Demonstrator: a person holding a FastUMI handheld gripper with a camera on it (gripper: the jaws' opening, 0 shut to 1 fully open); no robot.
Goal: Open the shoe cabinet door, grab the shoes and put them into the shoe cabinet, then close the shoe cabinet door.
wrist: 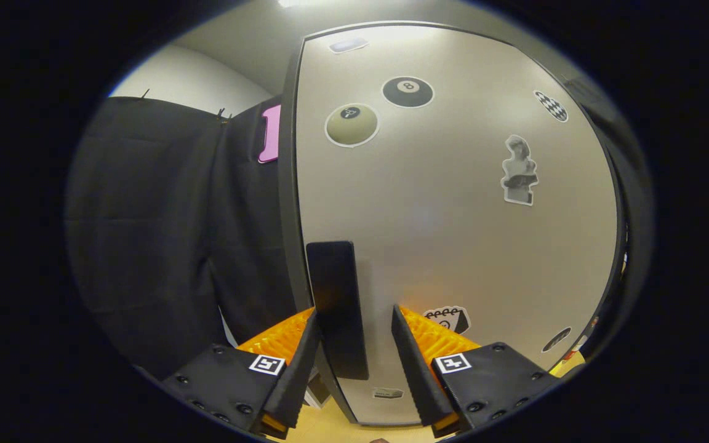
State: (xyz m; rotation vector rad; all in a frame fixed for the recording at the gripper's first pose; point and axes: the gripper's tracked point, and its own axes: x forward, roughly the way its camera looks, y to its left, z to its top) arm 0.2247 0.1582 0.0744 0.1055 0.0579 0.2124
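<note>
The shoe cabinet door [453,203] is a pale panel with a dark edge and several stickers, and it stands close in front of me. Its dark upright handle [336,295] sits near the door's left edge. My gripper [354,314] is open, with its fingers straddling the handle. The left finger [302,363] lies against the handle's left side. A small gap separates the right finger [413,363] from the handle. Whether the door is fully closed or slightly ajar, I cannot tell.
Black cloth [164,234] hangs to the left of the cabinet. A strip of light wooden floor [330,427] lies below the door's bottom edge. The cabinet's dark frame [628,203] runs along the door's right side.
</note>
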